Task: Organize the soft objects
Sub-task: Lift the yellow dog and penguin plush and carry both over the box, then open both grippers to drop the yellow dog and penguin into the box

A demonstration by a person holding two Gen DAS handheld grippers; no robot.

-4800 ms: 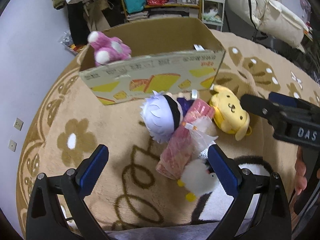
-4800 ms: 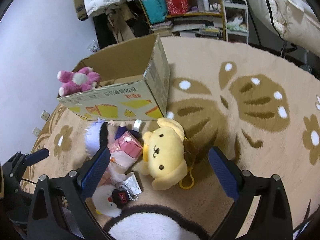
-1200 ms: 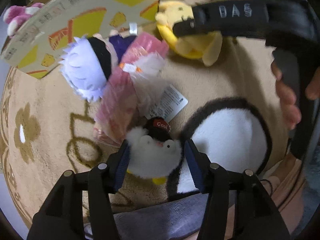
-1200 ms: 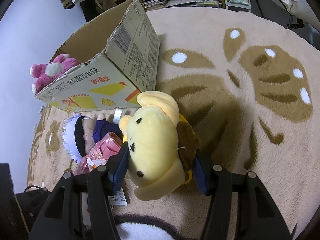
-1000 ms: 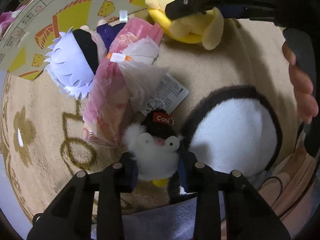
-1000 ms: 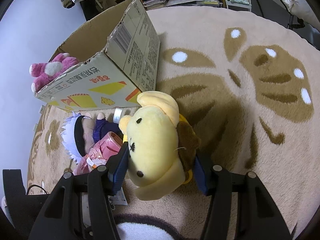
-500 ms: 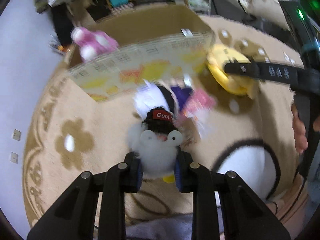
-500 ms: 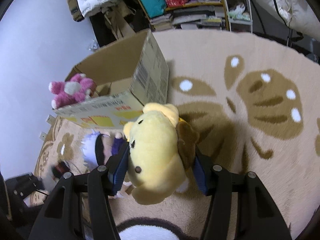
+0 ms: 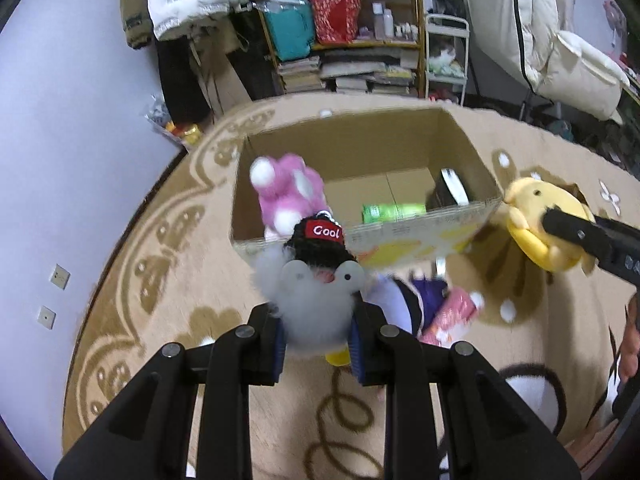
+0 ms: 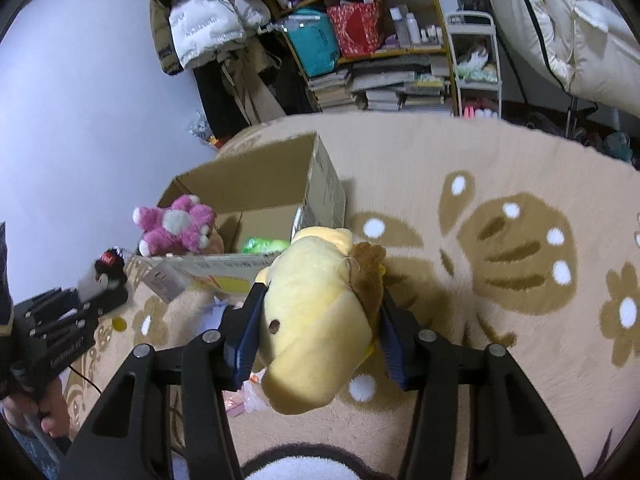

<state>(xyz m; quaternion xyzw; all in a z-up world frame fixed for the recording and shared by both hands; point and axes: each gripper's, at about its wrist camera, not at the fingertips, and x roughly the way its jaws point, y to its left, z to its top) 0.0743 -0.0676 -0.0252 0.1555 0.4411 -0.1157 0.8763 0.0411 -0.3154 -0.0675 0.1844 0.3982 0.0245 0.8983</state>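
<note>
Pinching a white plush with a black "Cool" cap, the left gripper holds it up in front of the box, just before its near wall. The right gripper is pressed on a yellow dog plush, held at the near right corner of the box. Inside the box, a pink plush leans at the left side and a green item lies on the bottom. On the rug in front of the box lie a white-haired doll and a pink packet.
</note>
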